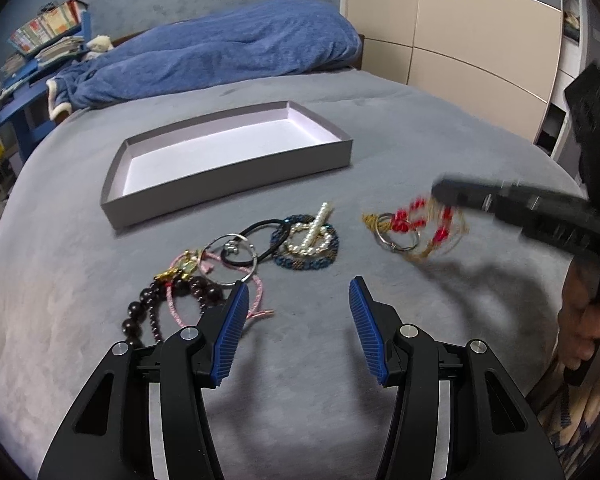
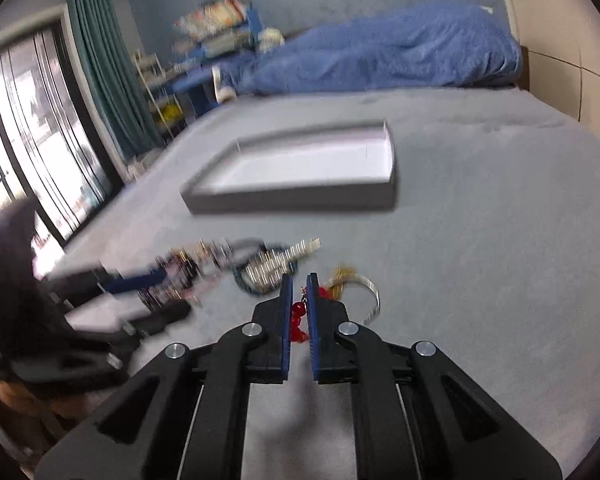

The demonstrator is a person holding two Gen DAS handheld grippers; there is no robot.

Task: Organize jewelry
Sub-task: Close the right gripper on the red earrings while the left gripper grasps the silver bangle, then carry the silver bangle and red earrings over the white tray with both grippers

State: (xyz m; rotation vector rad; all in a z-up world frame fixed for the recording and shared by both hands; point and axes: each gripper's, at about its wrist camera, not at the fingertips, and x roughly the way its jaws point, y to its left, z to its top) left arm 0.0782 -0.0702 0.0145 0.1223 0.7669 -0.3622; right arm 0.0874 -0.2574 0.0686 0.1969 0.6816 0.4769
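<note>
Only the right wrist view shows the grip: the right gripper [image 2: 299,280] has its jaws nearly pressed together, pinching the red bead and gold wire piece [image 2: 300,312], whose silver ring [image 2: 374,294] curves out to one side. In the left wrist view the same piece [image 1: 416,226] is a blur at that gripper's tip [image 1: 444,192], partly off the grey bed [image 1: 420,128].

The left wrist view alone resolves the rest sharply: the left gripper [image 1: 298,300] with jaws spread and nothing between them, low over the bed's near edge, and beside its tip a heap of dark beads [image 1: 156,304], pink cord [image 1: 256,300], metal ring [image 1: 230,258], black hair tie [image 1: 260,242] and pearl bracelet [image 1: 310,240].

The shallow grey box [image 1: 228,160] lies open mid-bed, beyond the heap, with bare cover all round it. A blue blanket [image 1: 228,48] is bunched along the far edge.
</note>
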